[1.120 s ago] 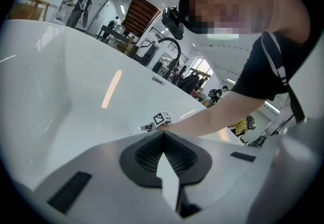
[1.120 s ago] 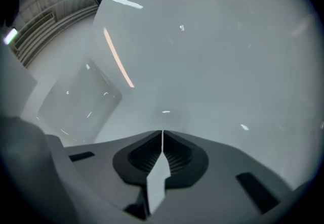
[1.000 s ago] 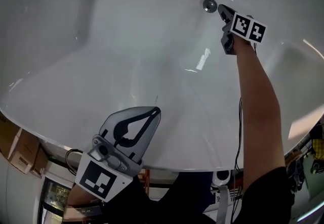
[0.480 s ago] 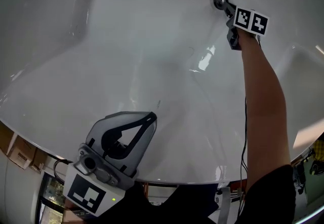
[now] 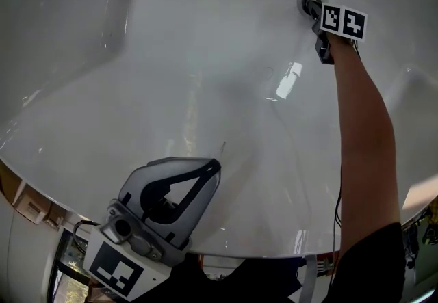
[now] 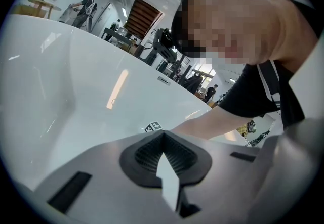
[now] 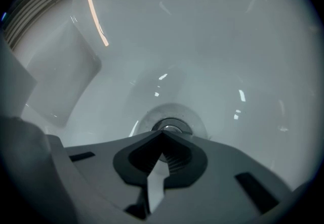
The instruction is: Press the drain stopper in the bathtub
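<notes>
Drain stopper touched by the closed tips of the right gripper on the floor of the tub.

The stopper, a round metal disc in a shallow white recess, is seen at 1 o'clock in the head view, with the right gripper reaching it along a bare arm stretched from 5 o'clock. In the right gripper view the jaws are pressed together with nothing pinched, and their tips are laid over the stopper's edge at 6 o'clock. The left gripper is held at 7 o'clock near the tub's rim, well apart from the stopper. Its jaws are likewise pressed together on nothing, as the left gripper view shows.
</notes>
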Motion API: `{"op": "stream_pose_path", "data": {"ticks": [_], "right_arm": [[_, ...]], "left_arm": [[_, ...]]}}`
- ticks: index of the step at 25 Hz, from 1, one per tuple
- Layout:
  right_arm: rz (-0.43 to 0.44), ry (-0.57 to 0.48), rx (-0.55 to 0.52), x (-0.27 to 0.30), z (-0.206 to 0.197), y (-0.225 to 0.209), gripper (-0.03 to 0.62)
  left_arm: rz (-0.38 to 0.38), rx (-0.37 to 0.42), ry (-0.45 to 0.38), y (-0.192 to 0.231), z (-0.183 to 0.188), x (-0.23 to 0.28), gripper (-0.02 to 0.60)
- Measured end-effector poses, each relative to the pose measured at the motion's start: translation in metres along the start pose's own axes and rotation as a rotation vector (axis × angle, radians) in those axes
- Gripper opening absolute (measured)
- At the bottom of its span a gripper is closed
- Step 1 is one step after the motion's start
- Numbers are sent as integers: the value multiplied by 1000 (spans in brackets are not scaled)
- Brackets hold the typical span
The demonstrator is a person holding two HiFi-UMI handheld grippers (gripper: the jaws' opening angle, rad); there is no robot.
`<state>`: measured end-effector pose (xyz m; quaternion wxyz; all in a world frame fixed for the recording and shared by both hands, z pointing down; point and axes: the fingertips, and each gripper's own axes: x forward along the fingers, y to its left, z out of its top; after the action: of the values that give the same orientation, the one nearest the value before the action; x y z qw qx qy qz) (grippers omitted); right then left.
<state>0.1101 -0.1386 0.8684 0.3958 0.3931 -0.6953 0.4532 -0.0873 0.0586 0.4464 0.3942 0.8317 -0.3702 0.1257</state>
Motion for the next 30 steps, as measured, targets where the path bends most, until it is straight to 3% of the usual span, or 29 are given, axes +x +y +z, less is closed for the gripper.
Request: {"op": "stream_pose_path", "data": {"ticks": [13, 30], "right_arm": [[23, 67, -22, 6, 0, 2, 15], [33, 42, -33, 4, 3, 3, 14]], "left_arm": [[-14, 7, 36, -1, -8, 1, 8], [-12, 29, 36, -1, -9, 1, 8]]}}
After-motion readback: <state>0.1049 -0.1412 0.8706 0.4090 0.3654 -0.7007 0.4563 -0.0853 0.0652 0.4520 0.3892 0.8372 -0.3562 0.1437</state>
